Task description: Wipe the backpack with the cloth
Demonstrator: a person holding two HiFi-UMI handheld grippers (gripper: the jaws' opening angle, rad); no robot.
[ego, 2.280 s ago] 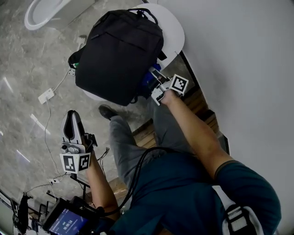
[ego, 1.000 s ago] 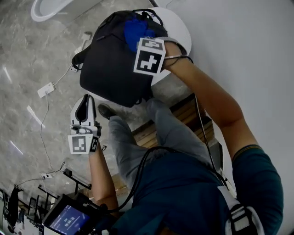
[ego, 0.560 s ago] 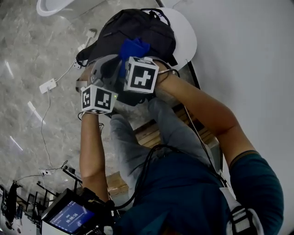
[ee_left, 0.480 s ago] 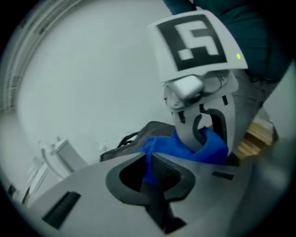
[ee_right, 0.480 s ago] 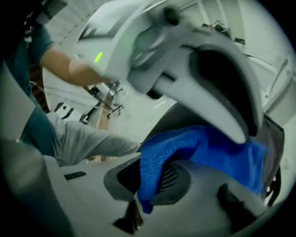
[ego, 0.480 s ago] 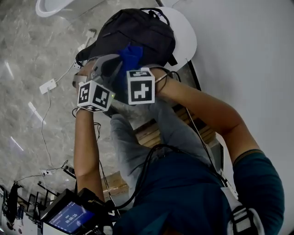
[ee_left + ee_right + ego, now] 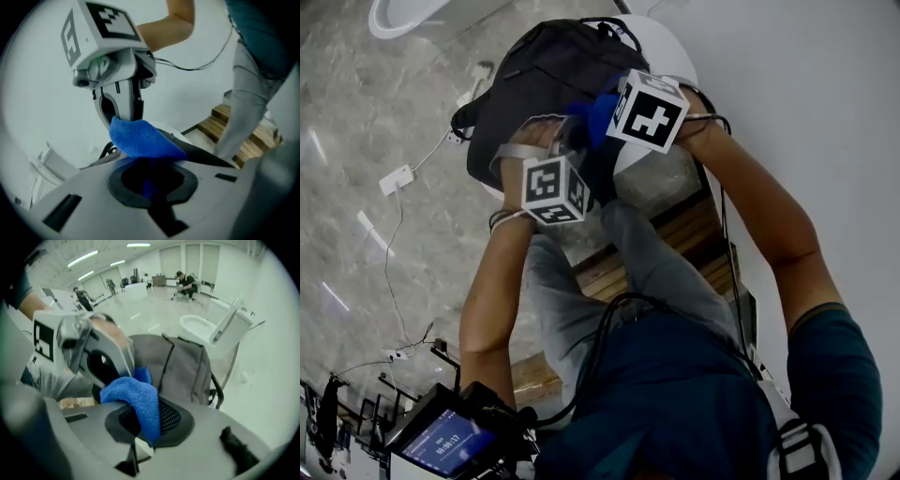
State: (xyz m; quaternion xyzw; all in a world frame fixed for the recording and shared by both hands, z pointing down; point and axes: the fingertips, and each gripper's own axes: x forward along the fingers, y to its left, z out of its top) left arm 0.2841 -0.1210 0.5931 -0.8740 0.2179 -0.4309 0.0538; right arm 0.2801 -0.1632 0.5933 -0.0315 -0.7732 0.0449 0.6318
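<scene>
A black backpack (image 7: 539,84) lies on a white rounded stand (image 7: 675,66). My right gripper (image 7: 602,114) hangs over its near right side, shut on a blue cloth (image 7: 591,120). In the right gripper view the cloth (image 7: 136,401) droops from my jaws (image 7: 140,439) in front of the backpack (image 7: 187,366). My left gripper (image 7: 567,136) is close beside it, jaws shut. In the left gripper view the cloth (image 7: 140,138) lies just past the tips (image 7: 150,187), under the right gripper's fingers (image 7: 124,110). I cannot tell whether the left tips touch the cloth.
A white toilet (image 7: 211,329) stands behind the backpack. A power strip (image 7: 394,178) and cables lie on the marble floor to the left. Wooden steps (image 7: 675,234) sit under my arms, and a white wall (image 7: 806,112) runs along the right.
My left gripper has swung from the lower left up to the backpack and rolled over, ending beside the right one. The right gripper has slid the cloth down the backpack, then back up to the right.
</scene>
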